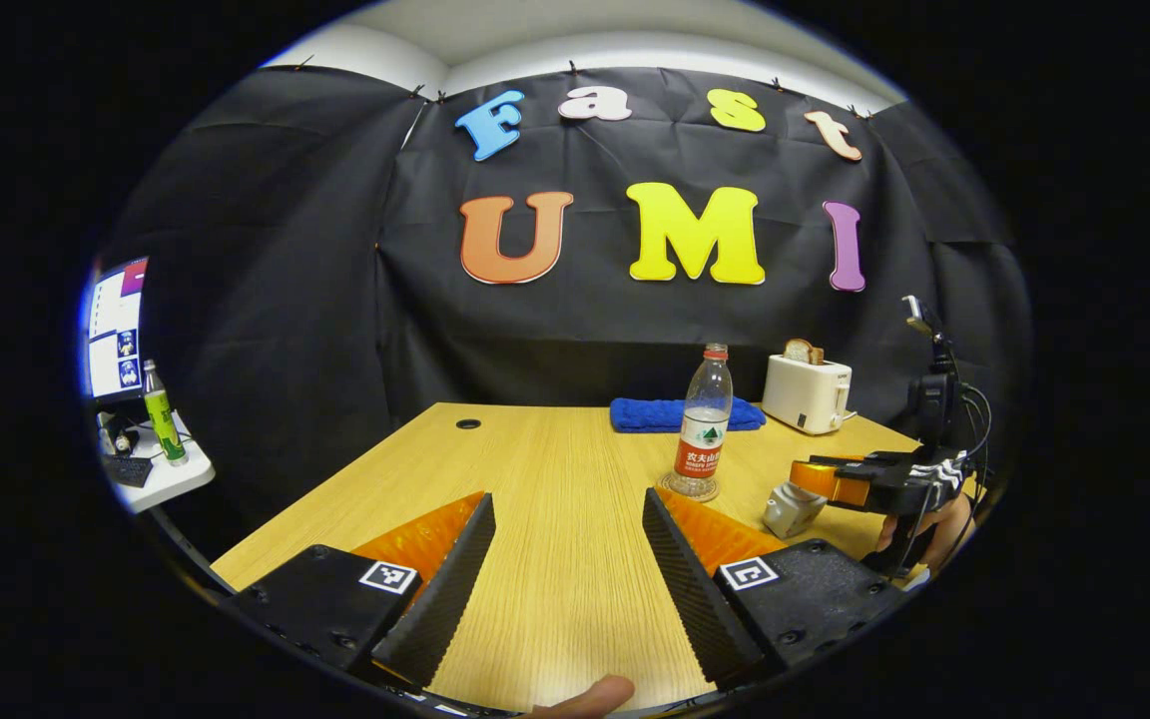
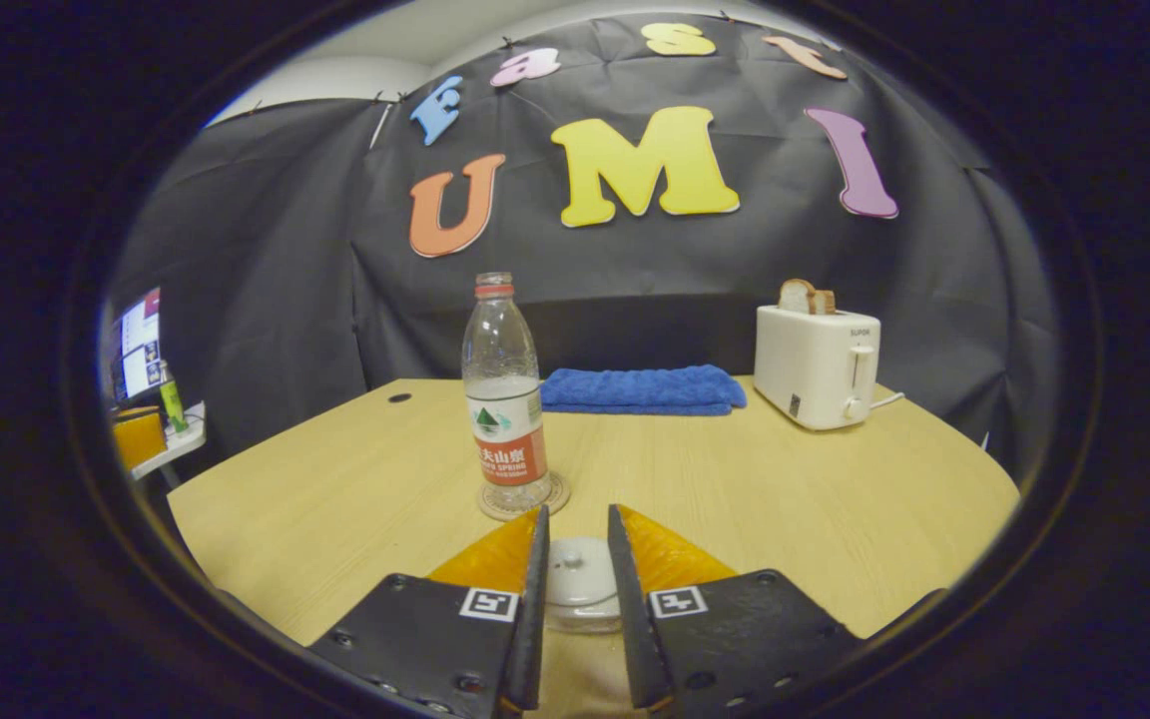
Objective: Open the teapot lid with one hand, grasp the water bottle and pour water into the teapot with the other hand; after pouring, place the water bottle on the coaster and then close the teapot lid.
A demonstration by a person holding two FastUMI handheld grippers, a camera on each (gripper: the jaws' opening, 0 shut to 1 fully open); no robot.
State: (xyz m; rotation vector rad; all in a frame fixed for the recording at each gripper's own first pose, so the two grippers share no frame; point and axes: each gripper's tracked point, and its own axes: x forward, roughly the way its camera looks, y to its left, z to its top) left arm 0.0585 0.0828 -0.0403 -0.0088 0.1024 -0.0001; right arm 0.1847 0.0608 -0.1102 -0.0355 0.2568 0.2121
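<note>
Pale wood tabletop point(image 2: 335, 499) carries a clear water bottle point(image 2: 505, 389) with a red cap and red-and-white label, part filled, standing upright on a round coaster point(image 2: 525, 499) near the middle. Behind it lie a folded blue towel point(image 2: 640, 389) and a white toaster point(image 2: 817, 364) holding bread. The right claw point(image 2: 575, 569) sits narrowed around the white teapot lid point(image 2: 575, 579) and its small knob, though contact is unclear. The left claw point(image 1: 568, 559) gapes wide over bare wood, well short of the bottle.
</note>
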